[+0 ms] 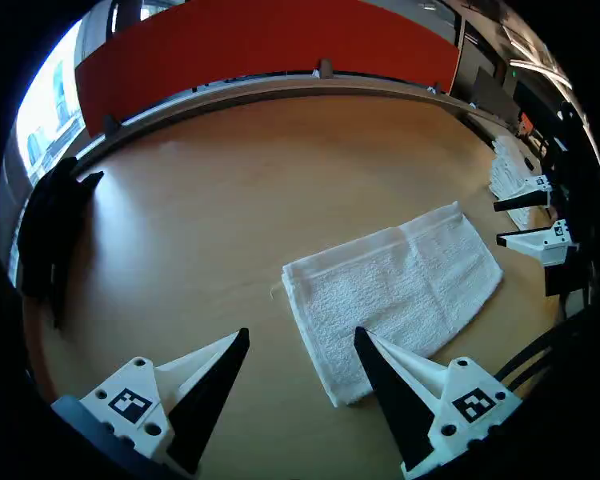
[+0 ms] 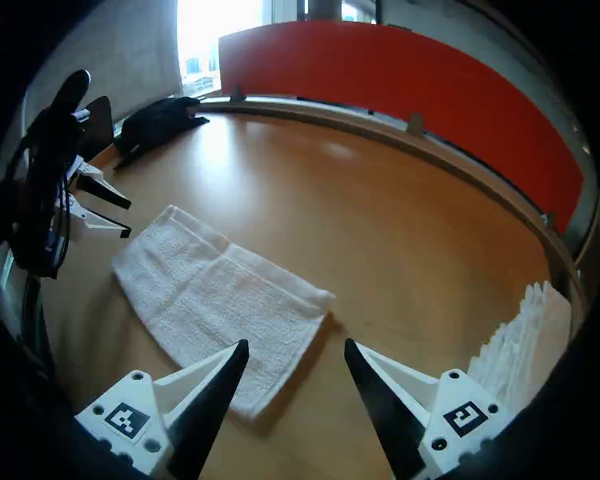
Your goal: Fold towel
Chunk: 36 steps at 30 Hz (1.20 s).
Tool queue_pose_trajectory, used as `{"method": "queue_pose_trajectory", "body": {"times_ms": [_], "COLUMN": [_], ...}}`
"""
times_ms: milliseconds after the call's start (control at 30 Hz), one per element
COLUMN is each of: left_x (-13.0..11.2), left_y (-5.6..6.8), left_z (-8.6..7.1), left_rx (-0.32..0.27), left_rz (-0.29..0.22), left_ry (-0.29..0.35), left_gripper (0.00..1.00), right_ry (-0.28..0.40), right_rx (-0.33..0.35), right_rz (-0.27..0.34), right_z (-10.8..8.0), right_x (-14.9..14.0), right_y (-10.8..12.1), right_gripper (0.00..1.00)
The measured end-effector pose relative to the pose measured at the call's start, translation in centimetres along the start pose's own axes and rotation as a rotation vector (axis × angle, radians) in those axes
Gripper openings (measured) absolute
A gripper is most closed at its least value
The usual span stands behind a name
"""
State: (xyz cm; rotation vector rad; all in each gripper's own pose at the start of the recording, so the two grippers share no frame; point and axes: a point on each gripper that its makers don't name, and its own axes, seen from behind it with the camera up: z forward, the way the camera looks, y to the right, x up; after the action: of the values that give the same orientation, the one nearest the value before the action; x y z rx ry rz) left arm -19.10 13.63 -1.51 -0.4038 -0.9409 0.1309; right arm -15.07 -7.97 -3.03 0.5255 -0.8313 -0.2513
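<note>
Towel (image 1: 396,288) mid frame: white cloth, fluffy, rough
Table (image 1: 220,200): light wood, smooth, bit shiny
Red board (image 1: 260,40) at top: matt, flat
Left gripper (image 1: 300,332) at bottom: white plastic, black matt inner sides

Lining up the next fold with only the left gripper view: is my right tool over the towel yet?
Observer: Partly. In the right gripper view, the right tool has its left-hand finger tip over the towel edge; the other finger is over bare table.
Operator: Anything close beside it?
Observer: Yes, a pile of folded white cloths sits right next to that other finger, near the table's edge.
</note>
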Motion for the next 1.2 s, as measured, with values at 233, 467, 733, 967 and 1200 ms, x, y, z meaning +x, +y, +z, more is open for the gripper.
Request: {"method": "queue_pose_trajectory", "body": {"times_ms": [233,467,733,967,1200], "left_x": [-1.6,-3.0,-4.0,-4.9,-5.8], "left_y": [0.3,0.7,0.8,0.4,-0.1], "left_z": [-1.1,-2.0,-2.7,-3.3,-4.5], "left_rx": [0.006,0.014,0.028,0.047,0.069], "left_rz": [-0.021,-0.044,-0.067,-0.096,-0.132], "left_ry": [-0.003,-0.003,-0.002,0.000,0.004], "left_gripper": [0.98,0.98,0.98,0.98,0.98], "right_ry": [0.001,0.005,-0.002,-0.007,-0.018], "right_rx": [0.000,-0.001,0.004,0.019,0.038], "right_rz": [0.005,0.012,0.014,-0.004,-0.033], "right_z": [-1.1,-2.2,-2.8,-2.9,-2.7], "right_x": [-0.9,-1.7,-2.7,-3.0,-3.3], "right_y": [-0.7,-1.5,-2.0,-2.4,-2.6], "right_gripper": [0.92,0.92,0.92,0.92,0.92]}}
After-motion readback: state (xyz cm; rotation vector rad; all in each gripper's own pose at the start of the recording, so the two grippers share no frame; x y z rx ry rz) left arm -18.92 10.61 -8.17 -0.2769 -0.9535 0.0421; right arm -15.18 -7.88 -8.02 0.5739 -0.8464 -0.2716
